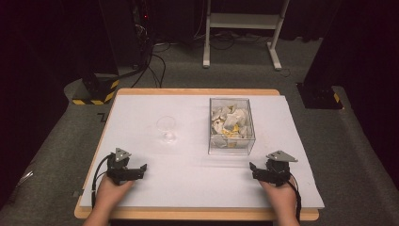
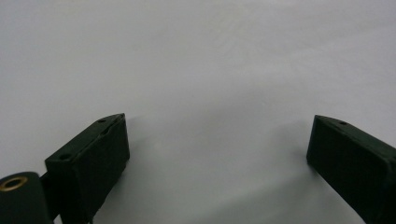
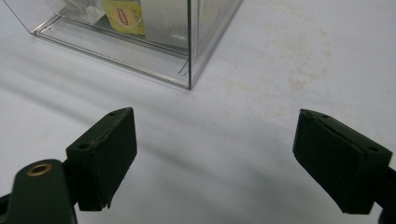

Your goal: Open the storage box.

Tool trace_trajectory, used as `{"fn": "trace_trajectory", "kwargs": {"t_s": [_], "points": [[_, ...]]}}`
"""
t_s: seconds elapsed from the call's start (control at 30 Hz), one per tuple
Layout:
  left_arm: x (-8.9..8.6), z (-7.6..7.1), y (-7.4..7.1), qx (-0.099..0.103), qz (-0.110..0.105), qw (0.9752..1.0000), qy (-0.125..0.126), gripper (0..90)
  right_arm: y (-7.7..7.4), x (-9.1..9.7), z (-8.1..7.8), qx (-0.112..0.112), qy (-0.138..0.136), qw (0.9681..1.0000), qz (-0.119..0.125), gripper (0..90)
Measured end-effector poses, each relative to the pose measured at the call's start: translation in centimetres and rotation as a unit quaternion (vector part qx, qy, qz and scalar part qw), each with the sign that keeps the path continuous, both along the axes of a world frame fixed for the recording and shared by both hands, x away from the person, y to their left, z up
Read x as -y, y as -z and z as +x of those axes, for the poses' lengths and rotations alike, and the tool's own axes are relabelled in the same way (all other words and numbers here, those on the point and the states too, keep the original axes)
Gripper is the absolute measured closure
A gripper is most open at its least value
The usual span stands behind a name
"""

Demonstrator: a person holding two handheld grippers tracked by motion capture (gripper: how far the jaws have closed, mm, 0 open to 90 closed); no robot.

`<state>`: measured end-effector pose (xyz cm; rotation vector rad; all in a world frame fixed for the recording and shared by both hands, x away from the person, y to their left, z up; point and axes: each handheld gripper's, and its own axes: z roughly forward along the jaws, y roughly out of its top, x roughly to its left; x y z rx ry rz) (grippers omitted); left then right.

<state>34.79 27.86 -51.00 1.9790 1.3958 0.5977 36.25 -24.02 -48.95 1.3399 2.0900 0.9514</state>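
Bare table (image 1: 188, 179) lies open between the left claw (image 1: 141, 170) and right claw (image 1: 254, 170). Farther off, a clear box (image 1: 231, 126) and a glass (image 1: 167, 129) stand in the way, with a passable gap between them.

Left gripper (image 1: 141, 170): black body, grey three-cornered plate on top, black cable trailing back along the forearm. Right gripper (image 1: 254, 169): same build, same grey plate, black cable at the wrist. In both gripper views the jaws are matt black blocks with ribbed inner pads and small screw holes on their upper faces; a brass-ringed hole sits beside the left-hand jaw. No sleeves at the wrists.
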Motion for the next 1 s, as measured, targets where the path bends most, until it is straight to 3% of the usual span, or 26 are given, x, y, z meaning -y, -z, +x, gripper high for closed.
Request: {"fn": "trace_trajectory", "kwargs": {"t_s": [0.57, 1.0], "points": [[0.0, 0.0, 0.0, 0.000, 0.000, 1.0000, 0.000, 6.2, -0.7, -0.9, -1.2, 0.009, -0.009, 0.9997, 0.020, 14.9], [0.0, 0.0, 0.0, 0.000, 0.000, 1.0000, 0.000, 6.2, -1.0, -2.4, -1.9, 0.021, -0.035, 0.9987, 0.032, 15.2]]}}
